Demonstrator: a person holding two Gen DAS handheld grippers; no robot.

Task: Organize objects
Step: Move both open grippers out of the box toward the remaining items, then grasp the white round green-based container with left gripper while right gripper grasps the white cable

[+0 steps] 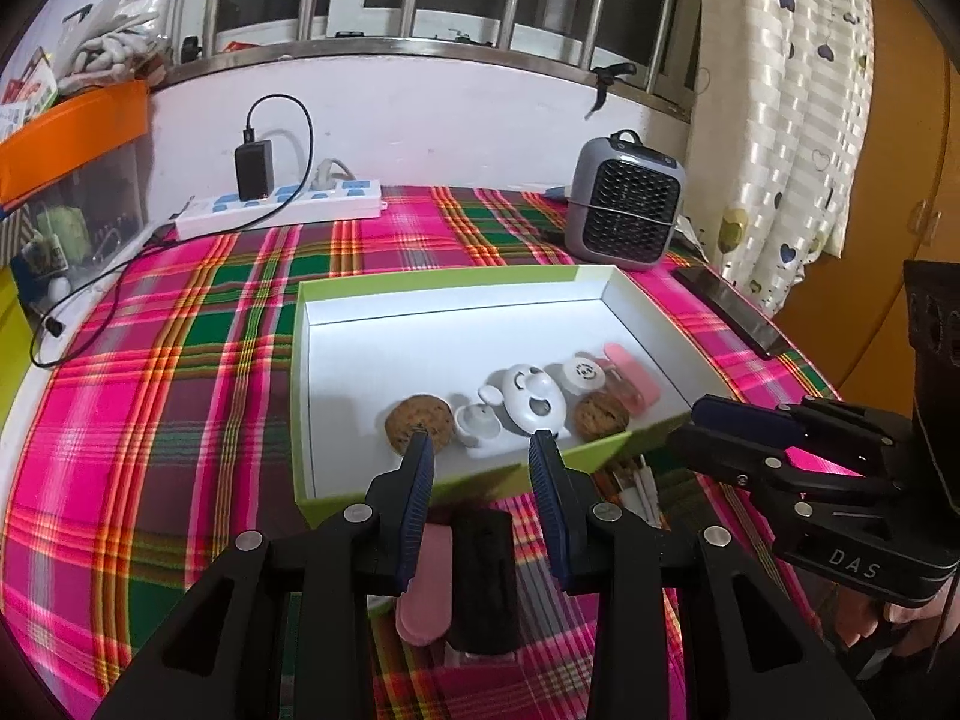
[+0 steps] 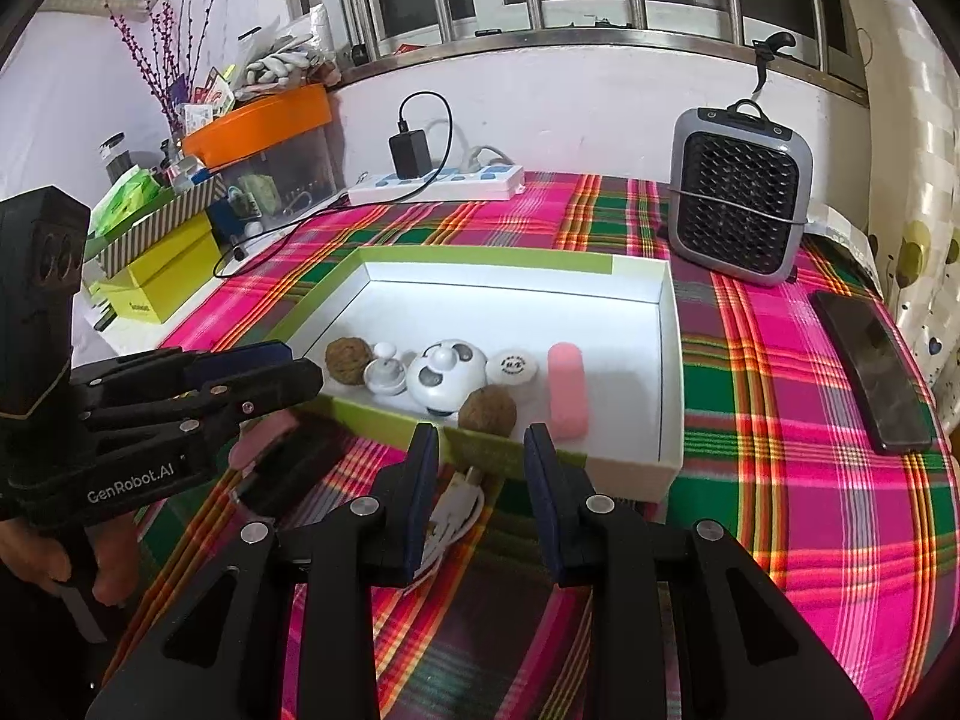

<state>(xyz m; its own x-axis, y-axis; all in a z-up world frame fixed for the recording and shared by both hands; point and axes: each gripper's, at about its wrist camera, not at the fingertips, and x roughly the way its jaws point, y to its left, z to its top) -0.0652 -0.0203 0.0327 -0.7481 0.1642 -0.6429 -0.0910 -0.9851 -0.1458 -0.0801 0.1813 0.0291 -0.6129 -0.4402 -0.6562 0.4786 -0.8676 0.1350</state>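
Plaid cloth in pink, green and orange [image 2: 798, 420] covers the table you are working on, under a barred window.

On it sits the shallow green-sided cardboard box with a white inside [image 1: 312, 360], and along its near wall lie two brown walnut-like balls [image 1: 420, 423], a white panda-faced fan [image 1: 534, 402], a small white knobbed piece [image 1: 477, 420], a round white cap [image 1: 582, 373] and a flat pink oblong case [image 2: 567, 389]. Outside the box, just in front of its near wall, lie a second pink oblong case [image 1: 423, 588] beside a black boxy object [image 1: 483, 582], and a coiled white cable [image 2: 456, 516].

Your left gripper [image 1: 483, 441] hovers above the pink-and-black pair, jaws spread wide and holding nothing. Your right gripper [image 2: 477, 435] is likewise open and empty, over the cable.

Mind these risks:
- The pink case and black object touch, so a careless close could pinch both or push one aside.
- The cable's loose loops may trail and catch the box wall when lifted.
- The balls could roll if the box is bumped.
- Your two grippers are near each other and could collide.
- A black phone [image 2: 870, 366] lies near the table's right edge, and a grey grille-fronted heater [image 2: 741, 204] stands behind the box; wide swings may strike them.
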